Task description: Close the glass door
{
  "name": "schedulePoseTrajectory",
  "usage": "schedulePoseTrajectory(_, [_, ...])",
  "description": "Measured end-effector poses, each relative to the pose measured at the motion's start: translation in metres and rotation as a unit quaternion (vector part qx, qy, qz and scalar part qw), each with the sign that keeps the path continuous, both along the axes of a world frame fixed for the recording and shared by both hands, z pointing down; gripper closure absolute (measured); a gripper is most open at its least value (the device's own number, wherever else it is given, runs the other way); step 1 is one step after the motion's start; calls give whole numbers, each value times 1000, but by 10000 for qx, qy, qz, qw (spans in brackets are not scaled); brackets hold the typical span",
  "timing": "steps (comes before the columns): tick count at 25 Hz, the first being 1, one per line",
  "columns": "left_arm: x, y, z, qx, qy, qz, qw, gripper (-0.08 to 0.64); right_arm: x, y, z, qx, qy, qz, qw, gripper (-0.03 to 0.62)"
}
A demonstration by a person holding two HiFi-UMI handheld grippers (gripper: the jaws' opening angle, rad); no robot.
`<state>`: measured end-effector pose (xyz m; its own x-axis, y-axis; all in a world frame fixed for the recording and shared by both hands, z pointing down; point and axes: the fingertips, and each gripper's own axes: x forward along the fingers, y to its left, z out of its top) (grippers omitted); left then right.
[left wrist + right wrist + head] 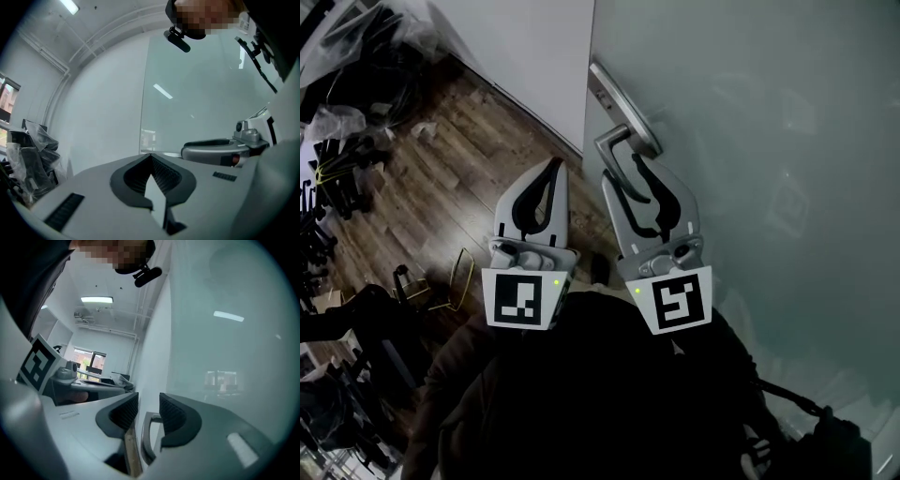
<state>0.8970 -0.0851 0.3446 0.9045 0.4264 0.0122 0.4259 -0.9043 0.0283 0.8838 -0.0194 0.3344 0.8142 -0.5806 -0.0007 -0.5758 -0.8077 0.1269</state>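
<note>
Now my right gripper (630, 175) is at the handle (617, 139) of the door (750, 141), jaws apart, the lever between them but ungripped, probably ready to swing it closed. Beside it, my left gripper (553, 169) is clenched and empty.

One glass door (769, 131), one door handle (626, 111), two grippers: left gripper (556, 167) and right gripper (623, 170)

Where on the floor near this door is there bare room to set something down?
The wood floor is bare in the strip running along the white wall up to the glass door. Its left side is crowded: plastic-wrapped items at top, black frames below them.
</note>
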Motion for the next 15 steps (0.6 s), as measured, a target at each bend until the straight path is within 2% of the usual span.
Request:
schedulePoseTrajectory(5, [3, 2, 5, -24, -130, 97, 9999, 563, 12, -6, 34, 54, -750, -101, 9971, 480])
schedulePoseTrajectory(10, [-20, 5, 9, 95, -102, 182, 9997, 563, 10, 0, 56, -107, -949, 229, 9952, 485])
schedulePoseTrajectory(11, [-25, 0, 6, 94, -98, 166, 9998, 563, 8, -3, 57, -174, -970, 260, 9948, 513])
schedulePoseTrajectory(15, [-31, -16, 6, 33, -110, 10, 9999, 563, 6, -9, 58, -101, -1108, 115, 9937, 526])
